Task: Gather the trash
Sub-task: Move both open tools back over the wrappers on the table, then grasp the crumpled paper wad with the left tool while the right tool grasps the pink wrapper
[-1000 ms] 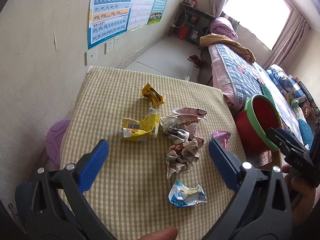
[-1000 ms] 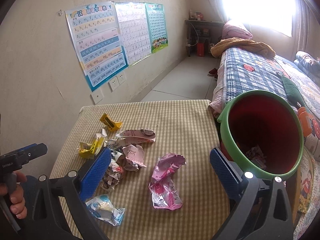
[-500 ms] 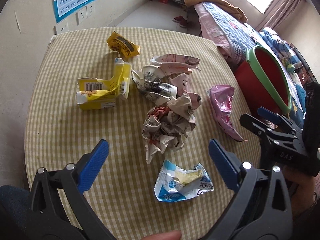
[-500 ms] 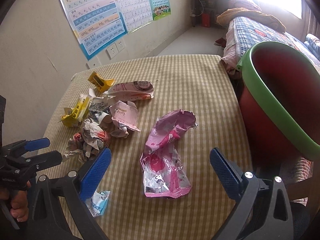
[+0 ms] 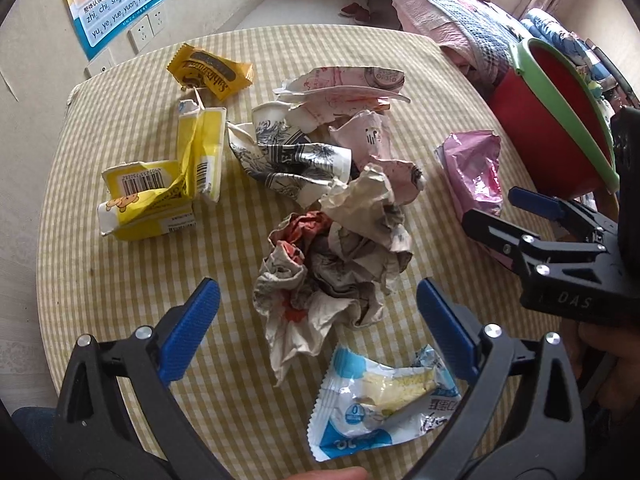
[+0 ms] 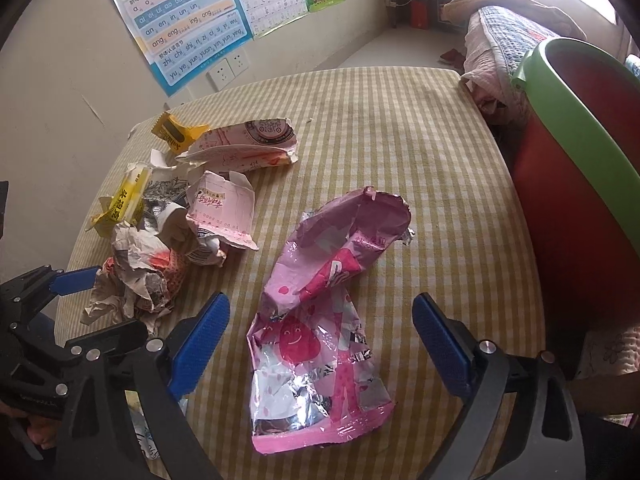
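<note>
Trash litters a yellow checked tablecloth (image 5: 132,280). My left gripper (image 5: 318,312) hangs open just above a crumpled paper wad (image 5: 332,264), with a blue-white snack wrapper (image 5: 380,396) nearer the camera between its arms. My right gripper (image 6: 320,328) straddles a pink foil bag (image 6: 320,320); its jaws are closing, and the pads stand clear of the bag. A red bin with a green rim (image 6: 576,168) sits off the table's right edge. A yellow carton (image 5: 160,188) and a yellow candy wrapper (image 5: 210,72) lie farther left.
More torn pink and printed wrappers (image 5: 344,92) lie beyond the wad. A wall with posters and sockets (image 6: 228,68) runs behind the table. A bed (image 5: 452,20) stands beyond the bin. The right gripper (image 5: 548,224) shows at the left wrist view's right side.
Both grippers have come down closer to the table. The left one now sits over the paper wad, the right one over the pink bag, with its jaws slightly narrower.
</note>
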`<action>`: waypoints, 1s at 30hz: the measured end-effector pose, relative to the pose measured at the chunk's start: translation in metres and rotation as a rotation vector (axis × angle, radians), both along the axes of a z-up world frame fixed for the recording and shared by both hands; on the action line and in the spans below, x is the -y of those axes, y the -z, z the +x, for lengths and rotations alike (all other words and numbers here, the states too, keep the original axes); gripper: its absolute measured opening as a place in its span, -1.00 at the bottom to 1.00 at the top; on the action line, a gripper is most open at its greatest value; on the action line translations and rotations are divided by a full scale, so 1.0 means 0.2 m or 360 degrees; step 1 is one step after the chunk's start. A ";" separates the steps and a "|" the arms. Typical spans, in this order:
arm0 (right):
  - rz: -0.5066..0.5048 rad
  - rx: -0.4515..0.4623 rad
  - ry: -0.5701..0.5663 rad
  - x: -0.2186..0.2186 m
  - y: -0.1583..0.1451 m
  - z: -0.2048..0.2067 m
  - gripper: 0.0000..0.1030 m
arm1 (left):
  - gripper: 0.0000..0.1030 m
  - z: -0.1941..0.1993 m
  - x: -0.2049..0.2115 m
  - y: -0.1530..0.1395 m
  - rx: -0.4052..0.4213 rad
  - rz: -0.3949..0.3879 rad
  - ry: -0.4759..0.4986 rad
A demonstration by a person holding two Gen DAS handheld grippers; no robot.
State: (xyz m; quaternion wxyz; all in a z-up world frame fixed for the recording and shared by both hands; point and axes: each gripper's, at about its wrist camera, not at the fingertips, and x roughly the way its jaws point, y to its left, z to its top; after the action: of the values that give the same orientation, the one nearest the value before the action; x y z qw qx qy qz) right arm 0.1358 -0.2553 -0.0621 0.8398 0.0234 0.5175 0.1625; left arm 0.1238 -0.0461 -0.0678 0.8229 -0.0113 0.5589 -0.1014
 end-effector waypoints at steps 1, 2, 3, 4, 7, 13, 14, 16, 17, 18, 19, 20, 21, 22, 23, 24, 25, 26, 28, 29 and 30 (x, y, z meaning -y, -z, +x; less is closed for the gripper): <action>0.0005 -0.0013 -0.0001 0.00 0.01 0.00 0.57 | 0.85 0.01 0.01 0.01 -0.0003 0.0011 0.0002; 0.0002 -0.0021 -0.0007 0.00 0.03 0.00 0.49 | 0.83 0.01 0.02 0.01 -0.0002 0.0023 0.0008; -0.0010 -0.0022 -0.0019 -0.01 0.04 0.00 0.46 | 0.79 0.01 0.04 0.01 -0.0001 0.0038 0.0015; -0.0017 -0.0020 -0.0033 -0.02 0.05 0.00 0.40 | 0.70 0.01 0.05 0.01 -0.0003 0.0053 0.0021; -0.0022 -0.0008 -0.0058 -0.03 0.05 0.00 0.12 | 0.36 0.02 0.07 0.03 -0.0025 0.0084 0.0019; -0.0007 -0.0017 -0.0072 -0.03 0.05 0.01 -0.03 | -0.16 0.02 0.09 0.03 -0.0064 0.0079 -0.0011; -0.0011 -0.0016 -0.0074 -0.03 0.05 0.01 -0.04 | -0.18 0.02 0.09 0.03 -0.0066 0.0083 -0.0012; -0.0002 -0.0023 -0.0072 -0.02 0.05 0.02 -0.07 | -0.24 0.02 0.10 0.03 -0.0061 0.0096 -0.0012; 0.0000 -0.0026 -0.0070 -0.02 0.05 0.02 -0.12 | -0.25 0.02 0.11 0.02 -0.0064 0.0094 -0.0016; 0.0000 -0.0028 -0.0071 -0.02 0.04 0.02 -0.16 | -0.26 0.03 0.11 0.02 -0.0071 0.0084 -0.0024; 0.0010 -0.0033 -0.0070 -0.01 0.04 0.02 -0.23 | -0.27 0.03 0.11 0.02 -0.0078 0.0072 -0.0036; 0.0023 -0.0040 -0.0071 -0.01 0.04 0.02 -0.29 | -0.27 0.03 0.10 0.02 -0.0085 0.0062 -0.0044; 0.0025 -0.0045 -0.0074 -0.01 0.04 0.03 -0.32 | -0.28 0.03 0.10 0.01 -0.0092 0.0055 -0.0048; 0.0028 -0.0047 -0.0076 -0.01 0.04 0.03 -0.35 | -0.28 0.03 0.10 0.01 -0.0095 0.0054 -0.0049; 0.0032 -0.0050 -0.0078 -0.01 0.04 0.03 -0.38 | -0.28 0.02 0.10 0.01 -0.0094 0.0053 -0.0049; 0.0036 -0.0052 -0.0079 -0.01 0.04 0.03 -0.38 | -0.28 0.01 0.10 0.00 -0.0092 0.0051 -0.0048; 0.0038 -0.0050 -0.0081 -0.01 0.03 0.02 -0.40 | -0.28 0.01 0.10 -0.01 -0.0087 0.0050 -0.0048; 0.0043 -0.0049 -0.0081 -0.01 0.03 0.02 -0.41 | -0.28 0.00 0.09 -0.02 -0.0081 0.0049 -0.0049; 0.0060 -0.0046 -0.0081 -0.01 0.01 0.02 -0.42 | -0.28 -0.02 0.08 -0.04 -0.0065 0.0043 -0.0054; 0.0064 -0.0040 -0.0082 0.00 0.01 0.01 -0.43 | -0.28 -0.03 0.08 -0.05 -0.0054 0.0039 -0.0058; 0.0066 -0.0031 -0.0082 0.00 0.00 0.01 -0.43 | -0.28 -0.04 0.07 -0.07 -0.0043 0.0036 -0.0063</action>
State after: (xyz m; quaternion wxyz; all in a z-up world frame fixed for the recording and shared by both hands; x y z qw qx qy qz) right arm 0.1378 -0.2550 -0.0616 0.8295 0.0290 0.5227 0.1946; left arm 0.1165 -0.0598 -0.0543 0.8173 -0.0144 0.5707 -0.0786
